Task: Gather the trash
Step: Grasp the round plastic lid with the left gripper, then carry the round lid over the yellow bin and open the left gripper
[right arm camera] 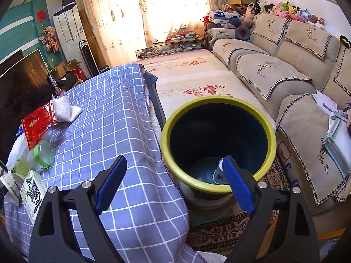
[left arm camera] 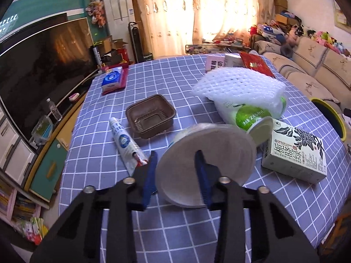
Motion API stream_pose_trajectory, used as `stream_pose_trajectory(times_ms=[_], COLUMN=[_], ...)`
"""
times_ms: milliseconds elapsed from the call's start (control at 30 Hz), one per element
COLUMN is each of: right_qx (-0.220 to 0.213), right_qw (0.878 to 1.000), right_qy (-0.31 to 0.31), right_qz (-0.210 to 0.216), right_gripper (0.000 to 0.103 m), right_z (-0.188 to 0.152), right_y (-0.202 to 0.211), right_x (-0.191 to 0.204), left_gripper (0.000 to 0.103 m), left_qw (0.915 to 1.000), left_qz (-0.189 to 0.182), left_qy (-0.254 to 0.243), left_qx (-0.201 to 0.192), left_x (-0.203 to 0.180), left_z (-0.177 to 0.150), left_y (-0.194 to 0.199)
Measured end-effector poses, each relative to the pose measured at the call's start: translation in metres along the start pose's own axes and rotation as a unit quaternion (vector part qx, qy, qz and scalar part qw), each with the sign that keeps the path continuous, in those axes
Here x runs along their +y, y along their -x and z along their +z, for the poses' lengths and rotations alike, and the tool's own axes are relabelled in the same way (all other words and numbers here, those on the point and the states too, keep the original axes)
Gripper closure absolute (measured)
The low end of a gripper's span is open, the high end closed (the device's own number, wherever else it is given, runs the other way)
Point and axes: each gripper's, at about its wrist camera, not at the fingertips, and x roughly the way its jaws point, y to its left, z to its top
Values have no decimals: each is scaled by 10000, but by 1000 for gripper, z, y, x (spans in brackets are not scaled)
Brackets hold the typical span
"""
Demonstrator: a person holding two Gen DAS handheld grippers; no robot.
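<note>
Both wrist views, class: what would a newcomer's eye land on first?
In the left view, the left hand-held gripper clamps a white paper bowl above the checked tablecloth. In the right view, the open right hand-held gripper hangs over a yellow-rimmed bin beside the table, a small cup lying at its bottom.

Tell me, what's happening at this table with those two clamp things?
A person is clearing trash off the checked tablecloth with two hand-held grippers. The left gripper has its fingers closed on a white paper bowl, lifted on its side. The right gripper is open and empty, above the yellow-rimmed bin beside the table, where a small cup already lies. A tea carton, a brown tray and a tube wait on the table.
</note>
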Motion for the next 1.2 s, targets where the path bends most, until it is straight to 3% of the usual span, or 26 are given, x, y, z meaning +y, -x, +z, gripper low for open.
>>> stream_pose_trajectory(times_ms=[33, 133, 500, 767, 933, 1067, 1200], right_qx=[18, 48, 9, -113, -222, -301, -369], right_qw=[10000, 10000, 9999, 9995, 9983, 9961, 9932], right_qy=[13, 23, -54, -287, -516, -744, -962], right_qz=[16, 47, 104, -21, -177, -379, -538], right_gripper=[19, 19, 19, 19, 19, 19, 19], right_z=[-1, -5, -7, -6, -6, -10, -13], right_y=[-1, -1, 7, 17, 25, 32, 39], right_x=[1, 2, -6, -33, -60, -88, -115], left_gripper=[86, 97, 97, 97, 97, 97, 97], left_qw=[10000, 9998, 9996, 9945, 9817, 9630, 9488], left_qz=[-55, -168, -151, -703, -1448, -2102, -2518], left_qy=[-5, 24, 74, -358, -888, -1436, -1773], left_qx=[17, 76, -217, -689, -856, -887, -696], left_x=[0, -2, -10, -58, -122, -202, -279], left_z=[0, 0, 3, 29, 60, 87, 107], left_y=[-2, -7, 15, 75, 83, 73, 45])
